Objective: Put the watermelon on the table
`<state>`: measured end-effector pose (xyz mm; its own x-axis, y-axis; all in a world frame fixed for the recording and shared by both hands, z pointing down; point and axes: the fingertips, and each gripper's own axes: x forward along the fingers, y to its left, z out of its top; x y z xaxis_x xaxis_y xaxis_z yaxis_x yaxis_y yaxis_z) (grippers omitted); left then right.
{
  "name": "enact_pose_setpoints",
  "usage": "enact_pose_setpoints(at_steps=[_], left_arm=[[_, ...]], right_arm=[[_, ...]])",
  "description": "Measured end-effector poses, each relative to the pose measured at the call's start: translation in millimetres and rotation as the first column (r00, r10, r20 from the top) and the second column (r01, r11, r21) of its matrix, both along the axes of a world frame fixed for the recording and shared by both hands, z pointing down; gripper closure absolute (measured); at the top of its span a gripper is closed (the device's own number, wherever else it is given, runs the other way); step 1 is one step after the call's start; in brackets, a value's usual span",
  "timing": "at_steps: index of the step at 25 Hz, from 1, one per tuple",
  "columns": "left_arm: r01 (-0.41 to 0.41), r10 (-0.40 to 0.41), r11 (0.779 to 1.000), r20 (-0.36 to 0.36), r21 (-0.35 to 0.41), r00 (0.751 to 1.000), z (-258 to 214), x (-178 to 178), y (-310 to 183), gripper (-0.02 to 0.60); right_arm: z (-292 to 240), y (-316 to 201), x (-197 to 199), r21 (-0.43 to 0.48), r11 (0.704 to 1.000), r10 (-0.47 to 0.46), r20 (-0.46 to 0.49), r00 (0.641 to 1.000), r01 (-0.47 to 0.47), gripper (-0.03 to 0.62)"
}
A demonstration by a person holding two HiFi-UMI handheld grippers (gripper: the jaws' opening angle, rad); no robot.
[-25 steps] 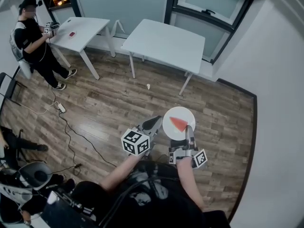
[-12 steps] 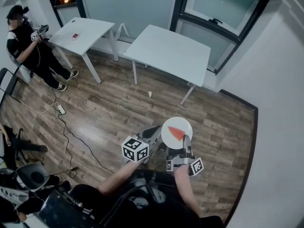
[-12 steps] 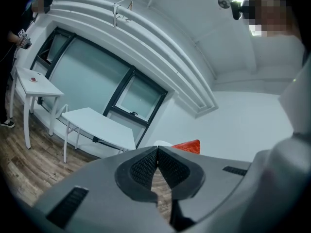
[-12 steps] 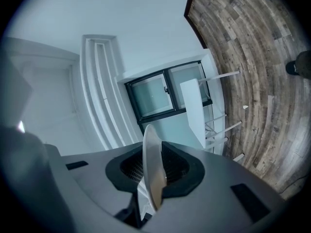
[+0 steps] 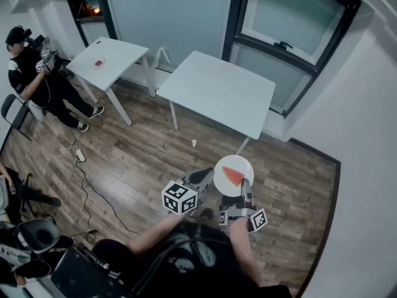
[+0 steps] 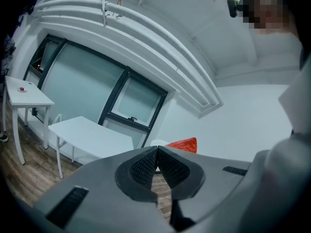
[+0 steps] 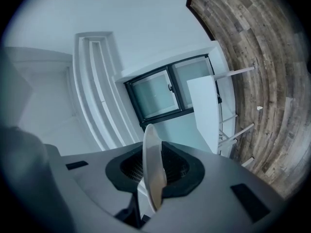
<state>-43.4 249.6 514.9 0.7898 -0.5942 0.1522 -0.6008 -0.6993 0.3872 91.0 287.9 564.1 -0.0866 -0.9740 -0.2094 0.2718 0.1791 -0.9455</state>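
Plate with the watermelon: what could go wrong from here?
1. The right tongs pinch the plate only at its near rim; it could tilt or slip out.
2. The watermelon slice lies loose on it and could slide off.
3. The left tongs are shut beside the plate, giving no support; the table is not yet reached.

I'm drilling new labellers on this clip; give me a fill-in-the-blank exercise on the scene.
The right gripper, fingers shut, holds a white ____ by its rim.
On it lies a red slice of ____.
The left gripper holds ____.
Both grippers hang over the wooden ____, short of the white table.
Missing: plate, watermelon, nothing, floor.
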Motion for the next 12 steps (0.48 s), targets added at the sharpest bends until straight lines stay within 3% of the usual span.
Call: enact_pose_setpoints(at_steps=[12], left_arm=[[0.008,-0.005,0.997,0.032,-0.079,0.999,30.0,31.8,-75.4,0.577]], right_arm=[[45.5,-70.1,27.4,-0.112,0.994,-0.017,0.055,0.998,0.023,0.526]])
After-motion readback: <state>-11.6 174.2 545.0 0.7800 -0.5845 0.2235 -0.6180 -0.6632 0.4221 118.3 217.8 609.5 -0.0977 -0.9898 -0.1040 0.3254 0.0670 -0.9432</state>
